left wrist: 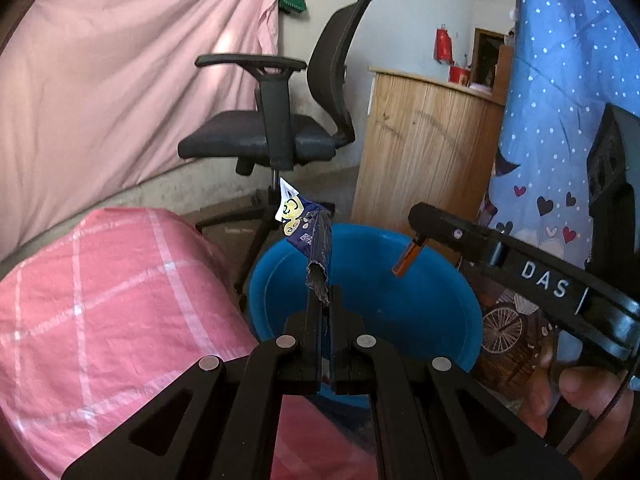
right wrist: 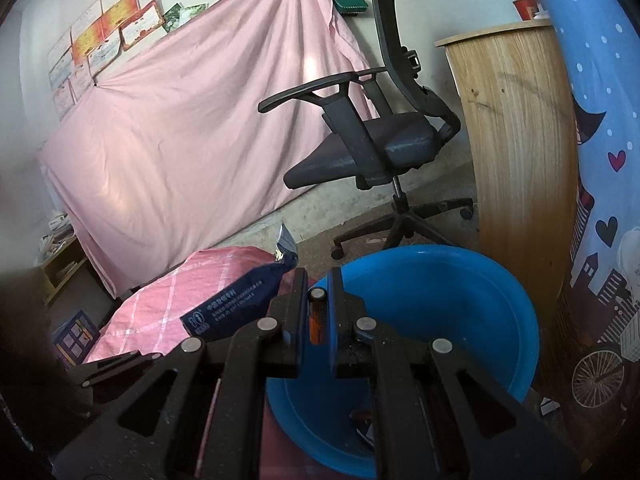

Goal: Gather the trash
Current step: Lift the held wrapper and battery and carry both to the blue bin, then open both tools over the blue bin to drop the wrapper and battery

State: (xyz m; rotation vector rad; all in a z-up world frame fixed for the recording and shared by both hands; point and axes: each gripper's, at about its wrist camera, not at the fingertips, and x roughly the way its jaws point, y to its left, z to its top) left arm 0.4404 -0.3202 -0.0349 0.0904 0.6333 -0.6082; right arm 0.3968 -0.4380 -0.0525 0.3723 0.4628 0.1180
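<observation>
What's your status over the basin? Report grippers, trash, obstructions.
Left gripper shut on blue snack wrapper. Right gripper shut on orange battery. Both above blue basin. Nothing blocking the drop.

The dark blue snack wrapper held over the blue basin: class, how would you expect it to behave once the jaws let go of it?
The wrapper looks empty and crumpled, so it is probably very light and may flutter rather than drop straight. It stands up from the left gripper with creases, suggesting thin film, slightly stiff yet easily crushed. Released here, it should land in the basin.
</observation>
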